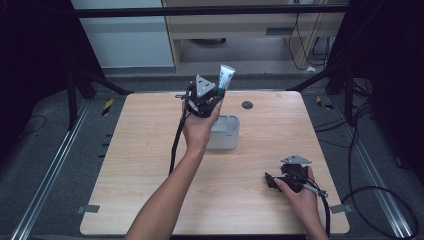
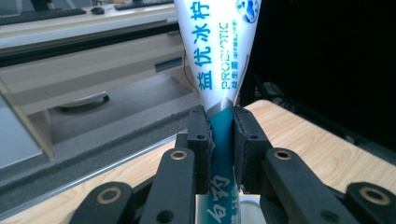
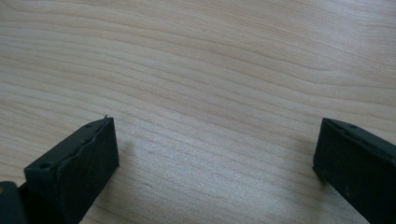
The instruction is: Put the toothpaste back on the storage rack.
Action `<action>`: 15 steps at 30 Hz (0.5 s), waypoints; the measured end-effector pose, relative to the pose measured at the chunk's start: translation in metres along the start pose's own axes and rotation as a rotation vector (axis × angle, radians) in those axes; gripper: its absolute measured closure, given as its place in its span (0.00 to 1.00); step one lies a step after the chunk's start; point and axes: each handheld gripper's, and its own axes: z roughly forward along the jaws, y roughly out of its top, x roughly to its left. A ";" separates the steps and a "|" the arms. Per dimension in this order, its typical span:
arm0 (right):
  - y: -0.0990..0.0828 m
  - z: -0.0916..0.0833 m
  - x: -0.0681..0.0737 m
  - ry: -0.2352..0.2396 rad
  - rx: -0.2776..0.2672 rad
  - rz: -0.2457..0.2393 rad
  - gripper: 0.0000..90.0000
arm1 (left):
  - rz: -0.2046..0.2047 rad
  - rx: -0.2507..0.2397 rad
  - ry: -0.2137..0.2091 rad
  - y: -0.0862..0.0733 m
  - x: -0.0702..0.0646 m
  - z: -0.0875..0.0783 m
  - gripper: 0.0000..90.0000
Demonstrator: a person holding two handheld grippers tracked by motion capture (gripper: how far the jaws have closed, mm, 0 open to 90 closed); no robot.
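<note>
Left gripper [image 1: 216,94] clamps white-and-teal plastic toothpaste tube [image 2: 219,60], upright above grey cup [image 1: 226,134]; its own view alone shows the print. Right gripper [image 3: 215,154] wide, holding nothing, over pale wooden table [image 1: 150,150].

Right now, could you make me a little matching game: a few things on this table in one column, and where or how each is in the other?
Things:
1. toothpaste tube
2. grey box
3. right gripper
4. left gripper

States:
A. jaws wide apart, low over bare wood
B. stands on the table beside the left hand
C. white and teal, pointing up
D. jaws clamped on the tube

Pairs: 1-C, 2-B, 3-A, 4-D
</note>
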 end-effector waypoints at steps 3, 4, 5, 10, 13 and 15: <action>0.000 0.000 0.000 0.000 0.000 0.000 0.00 | -0.010 -0.020 -0.004 -0.001 0.000 0.002 0.87; 0.000 0.000 0.000 -0.001 0.000 0.000 0.00 | -0.006 -0.021 -0.004 -0.002 0.000 0.003 0.87; 0.000 0.000 0.000 -0.002 0.000 -0.002 0.00 | -0.009 -0.020 -0.006 -0.002 0.000 0.004 0.87; 0.000 0.000 0.000 -0.002 0.000 -0.003 0.00 | -0.018 -0.025 -0.011 -0.006 -0.001 0.009 0.87; 0.000 0.000 0.000 -0.001 0.001 -0.001 0.00 | -0.021 -0.018 -0.011 -0.009 -0.003 0.012 0.87; 0.000 0.000 0.000 -0.001 0.000 -0.002 0.00 | -0.019 -0.016 -0.007 -0.011 -0.003 0.013 0.87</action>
